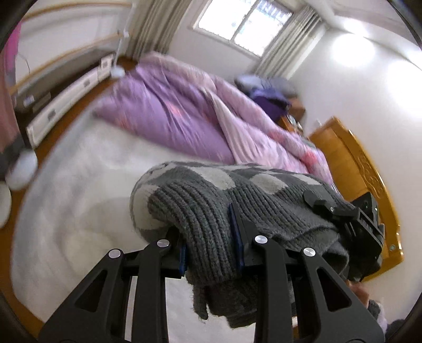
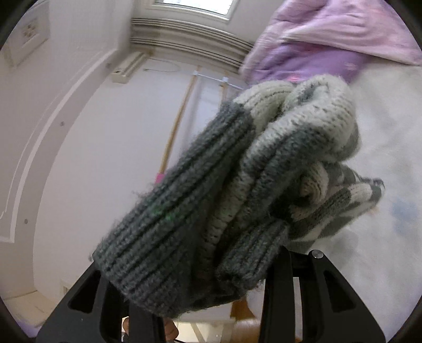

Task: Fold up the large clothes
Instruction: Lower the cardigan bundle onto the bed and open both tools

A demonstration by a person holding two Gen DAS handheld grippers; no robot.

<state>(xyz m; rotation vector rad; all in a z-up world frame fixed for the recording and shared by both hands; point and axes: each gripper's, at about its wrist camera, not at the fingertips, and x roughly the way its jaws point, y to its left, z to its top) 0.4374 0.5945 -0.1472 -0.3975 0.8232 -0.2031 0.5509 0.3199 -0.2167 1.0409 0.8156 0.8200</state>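
Observation:
A grey and cream knit sweater [image 1: 226,195] with ribbed hem hangs between both grippers above the white bed sheet [image 1: 87,190]. My left gripper [image 1: 212,242] is shut on its ribbed grey edge, with cloth draped over the fingers. The right gripper [image 1: 343,213] shows at the right in the left wrist view, holding the other end. In the right wrist view the bunched sweater [image 2: 237,190] fills the middle and hides the fingertips of my right gripper [image 2: 211,274], which is shut on it.
A purple and pink quilt [image 1: 184,113] lies heaped on the far side of the bed. A wooden headboard [image 1: 356,168] is at the right. White drawers [image 1: 66,103] and wooden floor lie at the left. A window [image 1: 242,21] is behind.

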